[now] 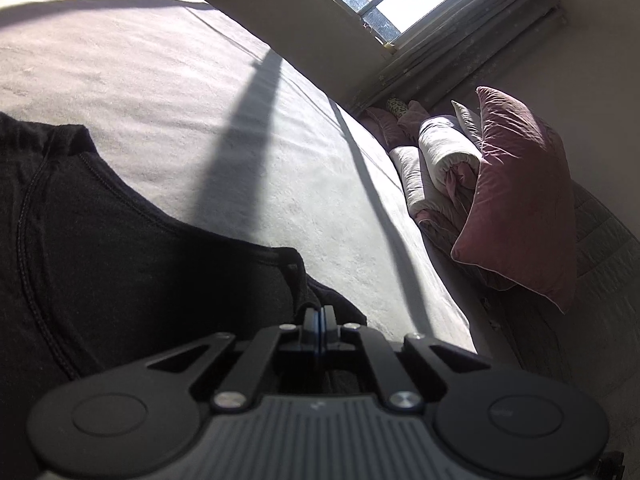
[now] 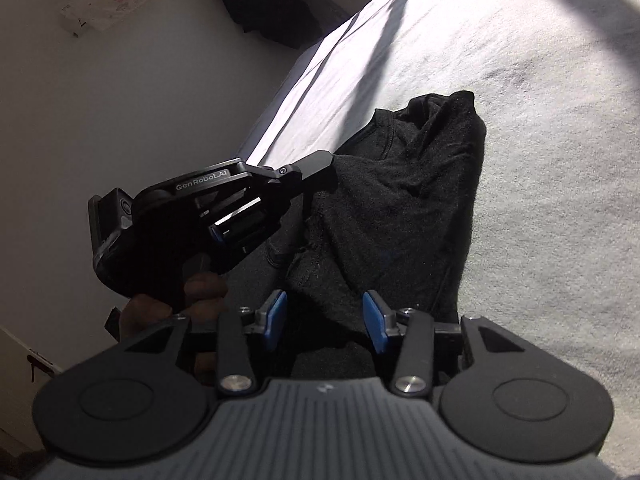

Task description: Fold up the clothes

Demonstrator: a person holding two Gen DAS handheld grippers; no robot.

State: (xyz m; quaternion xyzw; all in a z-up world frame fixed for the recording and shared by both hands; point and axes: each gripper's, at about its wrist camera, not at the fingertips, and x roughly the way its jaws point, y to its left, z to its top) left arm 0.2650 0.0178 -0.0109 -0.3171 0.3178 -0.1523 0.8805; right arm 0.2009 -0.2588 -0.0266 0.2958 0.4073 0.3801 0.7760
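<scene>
Bedsheet (image 2: 540,128) carries our black garment (image 2: 404,200), bunched and creased, not yet a neat fold. Our left gripper (image 1: 319,314) pinches its edge with tongs together, while our right gripper (image 2: 325,314) holds blue tongs apart beside the cloth.

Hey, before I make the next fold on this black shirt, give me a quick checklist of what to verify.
1. Left gripper shut on the black shirt: ok, jaws closed at the cloth.
2. Right gripper holding cloth: not ok, jaws open.
3. Shirt lying flat: not ok, bunched.
4. Bed sheet free beside the shirt: ok.
5. Pink pillow apart from the shirt: ok.
</scene>
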